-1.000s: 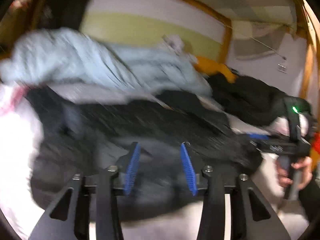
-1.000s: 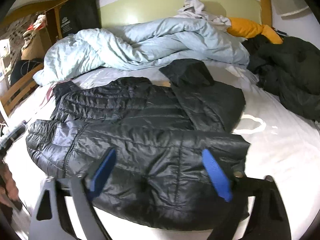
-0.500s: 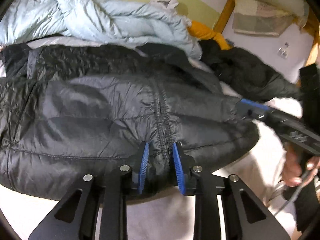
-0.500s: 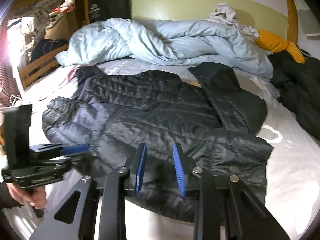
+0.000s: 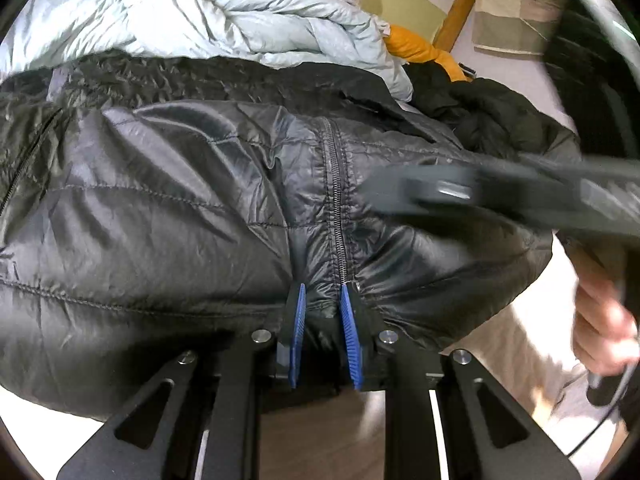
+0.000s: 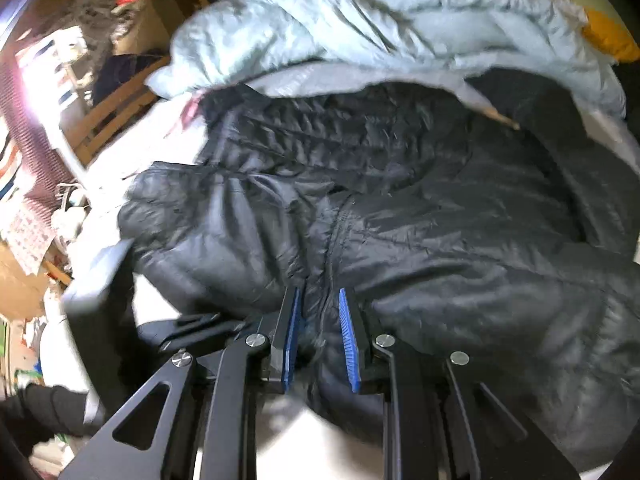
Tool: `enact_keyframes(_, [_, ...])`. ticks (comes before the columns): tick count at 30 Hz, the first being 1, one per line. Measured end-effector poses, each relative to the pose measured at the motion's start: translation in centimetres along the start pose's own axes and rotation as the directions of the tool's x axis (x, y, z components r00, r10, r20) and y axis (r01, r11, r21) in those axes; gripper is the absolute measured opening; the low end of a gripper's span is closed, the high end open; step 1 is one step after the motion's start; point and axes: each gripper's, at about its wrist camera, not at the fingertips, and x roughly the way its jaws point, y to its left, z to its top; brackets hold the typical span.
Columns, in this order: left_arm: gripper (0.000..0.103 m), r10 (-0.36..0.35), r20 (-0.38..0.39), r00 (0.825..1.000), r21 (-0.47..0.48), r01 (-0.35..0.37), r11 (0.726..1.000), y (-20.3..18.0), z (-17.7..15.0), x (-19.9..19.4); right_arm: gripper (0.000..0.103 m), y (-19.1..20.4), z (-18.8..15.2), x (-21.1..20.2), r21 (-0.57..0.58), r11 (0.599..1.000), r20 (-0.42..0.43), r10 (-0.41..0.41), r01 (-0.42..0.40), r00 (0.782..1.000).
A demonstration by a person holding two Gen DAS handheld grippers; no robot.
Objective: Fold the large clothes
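A black quilted puffer jacket [image 5: 180,200] lies spread on the bed, zipper toward me. My left gripper [image 5: 322,292] is shut on its near hem, the blue pads pinching the fabric right at the zipper's foot. In the right wrist view the same jacket [image 6: 460,240] bunches up, and my right gripper [image 6: 320,294] has its jaws closing on a fold of the hem that sits between the pads. That right gripper [image 5: 500,196] crosses the left wrist view as a dark blur over the jacket's right side, with a hand [image 5: 604,320] behind it.
A rumpled pale blue duvet [image 5: 240,20] lies behind the jacket, with an orange cloth [image 5: 420,48] and another dark coat [image 5: 500,112] at the back right. White sheet [image 5: 520,340] shows at the near right. A wooden chair [image 6: 112,112] and clutter stand left of the bed.
Both grippers narrowed from open onto the jacket's near hem. The left one sank to the zipper end. The right one swung leftward along the hem, now blurred.
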Motion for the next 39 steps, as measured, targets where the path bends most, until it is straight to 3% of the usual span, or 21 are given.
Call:
enact_keyframes(5, [0.019, 0.005, 0.001, 1.000, -0.006, -0.005, 1.000, 0.0, 0.0, 0.2, 0.022, -2.6, 2.4, 4.6, 0.099, 0.995, -0.071, -0.002, 0.009, 0.997])
enact_keyframes(10, [0.019, -0.015, -0.005, 1.000, -0.029, 0.015, 0.999, 0.4, 0.1, 0.2, 0.020, -4.2, 4.2, 5.7, 0.118, 0.992, -0.031, -0.042, 0.045, 0.999])
enact_keyframes(15, [0.019, -0.072, 0.012, 0.997, -0.057, 0.072, 0.996, 1.0, 0.3, -0.5, 0.019, -4.2, 4.2, 3.0, 0.115, 0.993, 0.029, -0.033, 0.030, 0.999])
enact_keyframes(19, [0.020, -0.076, 0.066, 0.995, 0.019, 0.075, 0.997, 0.1, 0.6, -2.7, 0.019, -3.2, 1.9, -1.3, 0.039, 0.999, 0.092, -0.038, 0.035, 0.995])
enact_keyframes(21, [0.020, -0.089, 0.075, 0.993, 0.022, 0.088, 0.996, -0.2, 1.1, -3.8, 0.019, -2.9, 0.3, -3.4, 0.021, 1.000, 0.117, -0.002, 0.000, 0.993])
enact_keyframes(25, [0.020, -0.035, 0.055, 0.998, 0.039, 0.033, 0.999, -0.6, 1.9, -5.2, 0.019, -1.3, -1.9, -5.4, -0.050, 0.996, 0.120, 0.081, -0.076, 0.989])
enact_keyframes(30, [0.020, -0.104, 0.023, 0.994, 0.010, 0.104, 0.995, -0.1, 2.3, -5.5, 0.019, 1.5, -3.7, -5.5, -0.155, 0.981, 0.087, 0.129, -0.114, 0.988])
enact_keyframes(39, [0.020, -0.170, -0.011, 0.985, 0.008, 0.170, 0.985, -0.4, 2.1, -5.2, 0.019, 1.1, -4.3, -4.5, -0.127, 0.966, 0.051, 0.234, -0.226, 0.971])
